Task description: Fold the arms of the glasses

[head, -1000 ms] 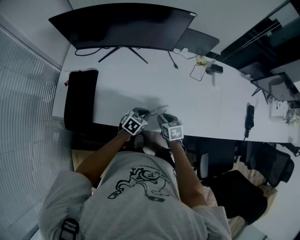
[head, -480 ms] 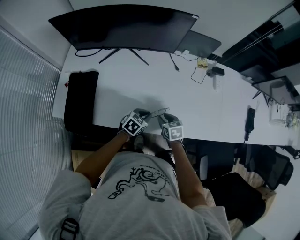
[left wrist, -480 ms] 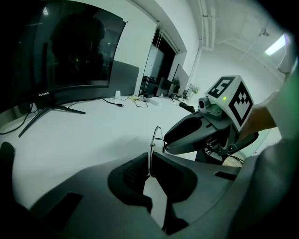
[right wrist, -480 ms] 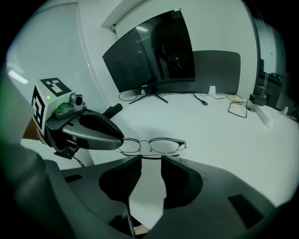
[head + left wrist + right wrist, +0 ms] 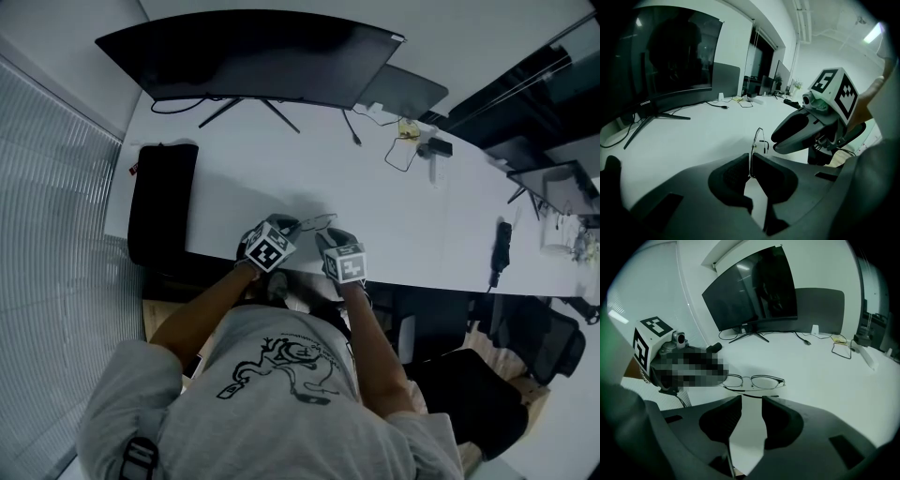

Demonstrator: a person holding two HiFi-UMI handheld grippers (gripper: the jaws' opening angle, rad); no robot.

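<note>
The thin wire-framed glasses (image 5: 754, 380) are kept at the near edge of the white desk (image 5: 403, 216), one end pinched in the closed left gripper (image 5: 750, 162). The right gripper (image 5: 751, 401), its jaws just opened wide, is empty. One arm appears folded; the other is undetermined.

Monitor (image 5: 670, 51) bezel logo (image 5: 644, 102) too small to read.

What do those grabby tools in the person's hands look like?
The left tool and right tool are dark grey, with chunky curved jaws and a white cube of black square markers. The person wears a grey short-sleeved T-shirt with a black drawing.
</note>
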